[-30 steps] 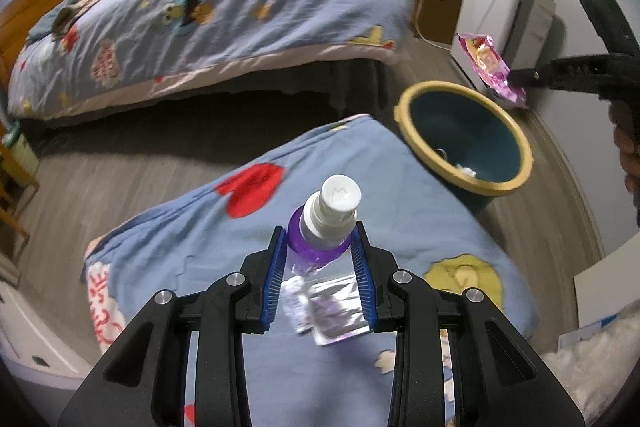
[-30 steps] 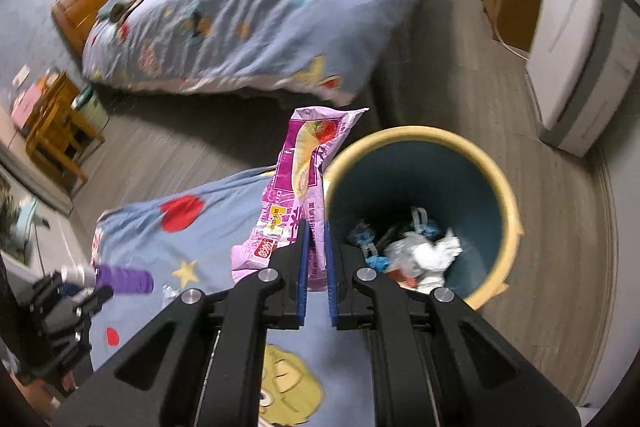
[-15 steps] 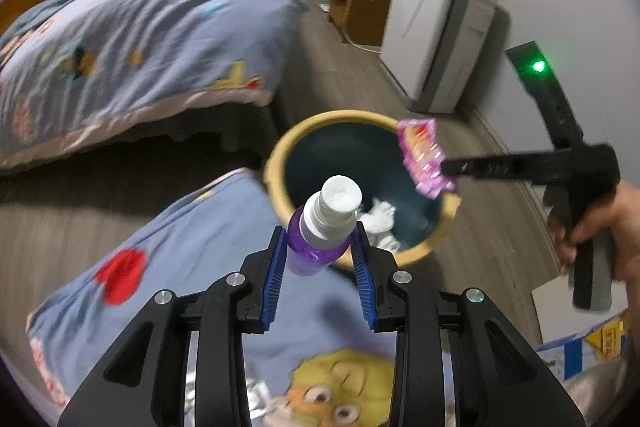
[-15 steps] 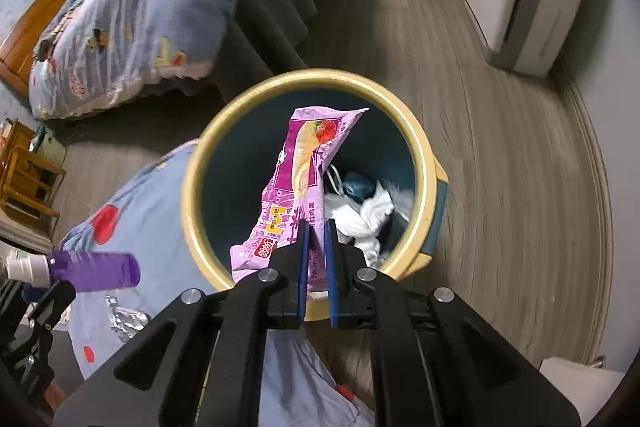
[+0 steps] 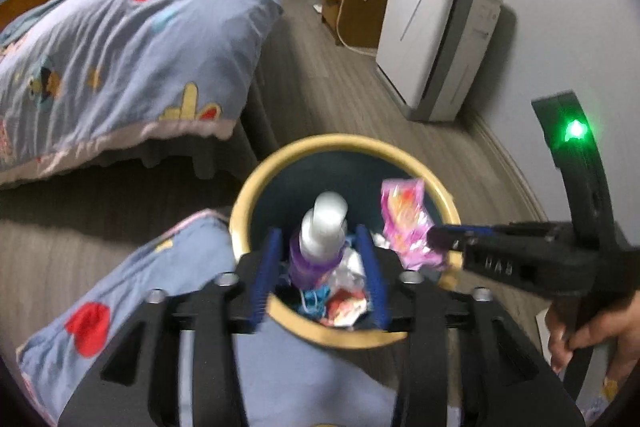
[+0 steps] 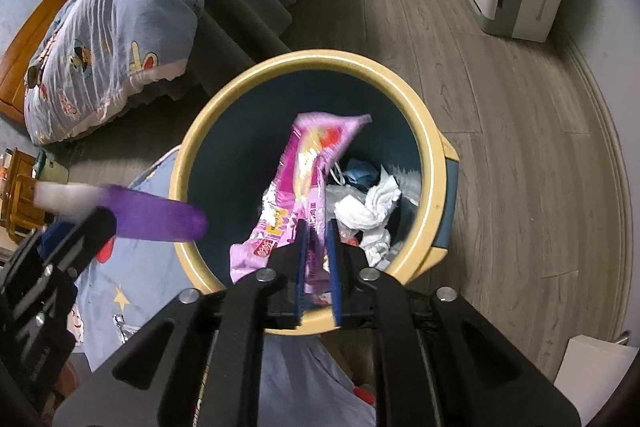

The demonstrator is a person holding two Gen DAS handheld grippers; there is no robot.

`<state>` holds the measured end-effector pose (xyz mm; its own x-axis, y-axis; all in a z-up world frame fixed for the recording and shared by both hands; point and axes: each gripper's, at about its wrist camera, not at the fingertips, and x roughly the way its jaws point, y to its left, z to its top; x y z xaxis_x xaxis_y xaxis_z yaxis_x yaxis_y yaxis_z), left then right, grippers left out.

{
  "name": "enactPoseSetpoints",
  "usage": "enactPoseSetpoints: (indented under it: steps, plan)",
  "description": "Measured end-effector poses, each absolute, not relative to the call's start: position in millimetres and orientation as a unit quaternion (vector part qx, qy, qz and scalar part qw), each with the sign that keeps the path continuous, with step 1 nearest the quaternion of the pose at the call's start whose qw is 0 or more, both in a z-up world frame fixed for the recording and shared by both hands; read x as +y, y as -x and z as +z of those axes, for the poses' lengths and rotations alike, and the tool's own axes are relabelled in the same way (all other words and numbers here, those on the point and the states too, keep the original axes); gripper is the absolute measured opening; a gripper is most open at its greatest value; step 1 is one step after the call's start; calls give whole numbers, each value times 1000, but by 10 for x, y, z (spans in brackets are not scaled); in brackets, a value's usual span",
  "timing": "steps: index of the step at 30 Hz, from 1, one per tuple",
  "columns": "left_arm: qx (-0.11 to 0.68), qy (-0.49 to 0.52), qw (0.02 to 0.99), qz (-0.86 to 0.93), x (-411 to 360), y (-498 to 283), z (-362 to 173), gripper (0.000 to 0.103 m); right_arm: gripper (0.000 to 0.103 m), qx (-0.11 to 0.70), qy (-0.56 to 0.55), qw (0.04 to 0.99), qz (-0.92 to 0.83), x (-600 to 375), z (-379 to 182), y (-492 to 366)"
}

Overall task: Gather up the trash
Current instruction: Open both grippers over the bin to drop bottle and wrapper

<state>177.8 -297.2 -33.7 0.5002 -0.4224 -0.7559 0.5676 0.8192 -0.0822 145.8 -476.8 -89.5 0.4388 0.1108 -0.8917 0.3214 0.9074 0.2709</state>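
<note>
Purple bottle (image 5: 320, 247) and pink wrapper (image 6: 308, 179) hang over the yellow-rimmed bin (image 6: 434, 163) as both grippers' jaws have just been opening, apparently clear of them, so we keep left gripper (image 5: 322, 267) and right gripper (image 6: 318, 263) above the mouth until both drop

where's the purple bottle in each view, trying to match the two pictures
Left wrist view: the purple bottle is at lower centre, white cap up, between the open blue pads of the left gripper, over the bin's mouth.
Right wrist view: the bottle is at the left edge, blurred, lying sideways, its base over the bin's rim.
Shared landmark: the yellow-rimmed bin, with the pink snack wrapper over it.
</note>
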Motion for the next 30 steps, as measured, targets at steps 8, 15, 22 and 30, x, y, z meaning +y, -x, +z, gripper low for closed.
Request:
enactPoseSetpoints:
  steps: [8, 15, 22, 30]
  plan:
    - [411, -72, 867, -272, -2784, -1743, -329, 87, 69, 516, -222, 824, -78, -4817, -841, -1458]
    - [408, -85, 879, -231, -2462, -1683, -302, 95, 89, 508, -213, 831, -83, -4757, -745, -1469]
    - [407, -70, 890, -193, -1842, -1524, -102, 97, 97, 491, -198, 845, -78, -4562, -538, -1475]
    - [424, -58, 892, -143, -963, -1119, -37, 97, 97, 482, -140, 865, -25, -3948, -318, -1524]
